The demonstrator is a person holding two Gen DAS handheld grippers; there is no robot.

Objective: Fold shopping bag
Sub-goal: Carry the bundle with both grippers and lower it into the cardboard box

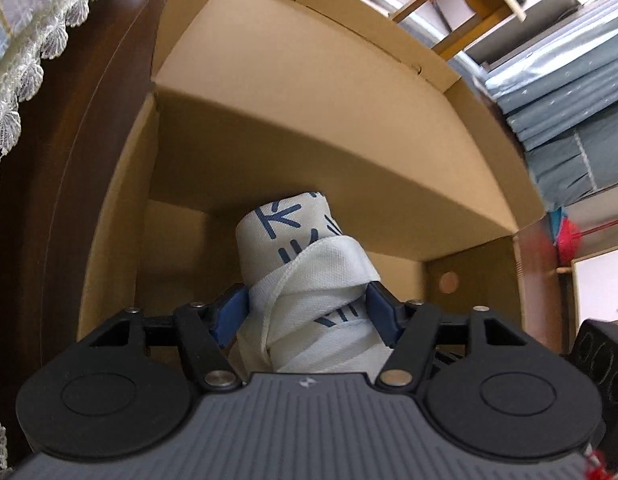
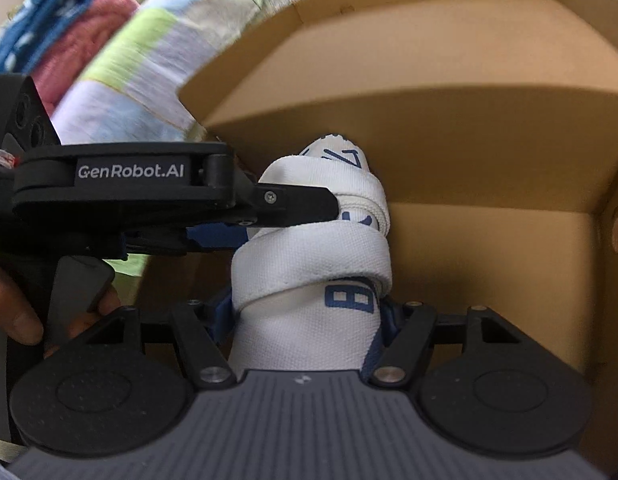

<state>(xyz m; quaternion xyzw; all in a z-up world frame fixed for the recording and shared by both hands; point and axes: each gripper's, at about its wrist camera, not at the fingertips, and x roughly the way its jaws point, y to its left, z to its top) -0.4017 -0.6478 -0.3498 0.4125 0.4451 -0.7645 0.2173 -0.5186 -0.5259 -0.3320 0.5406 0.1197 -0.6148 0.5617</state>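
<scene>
- My left gripper (image 1: 307,312) is squeezed onto the shopping bag (image 1: 305,280), with a blue finger (image 1: 231,314) pressed on each side of it.
- The bag is white with dark blue marks, rolled up into a fat bundle, and its strap (image 1: 329,264) is wound around it.
- In my left view the bundle sits between my fingers at about 6 o'clock and pokes toward 12, into an open cardboard box (image 1: 309,160).
- My right gripper (image 2: 307,316) also pinches the same bag (image 2: 313,264), low down near a blue letter B.
- From my right view, my left gripper (image 2: 333,204) comes in from 9 o'clock and grips the bundle higher up (its side says GenRobot.AI).
- A person's hand (image 2: 17,312) holds that left gripper, at about 8 o'clock.
- The cardboard box (image 2: 469,140) fills the view from 12 to 3 o'clock.
- A patchwork cloth (image 2: 149,64) lies toward 11 o'clock, outside the box.
- A lace cloth (image 1: 25,48) hangs at 10 o'clock in my left view.
</scene>
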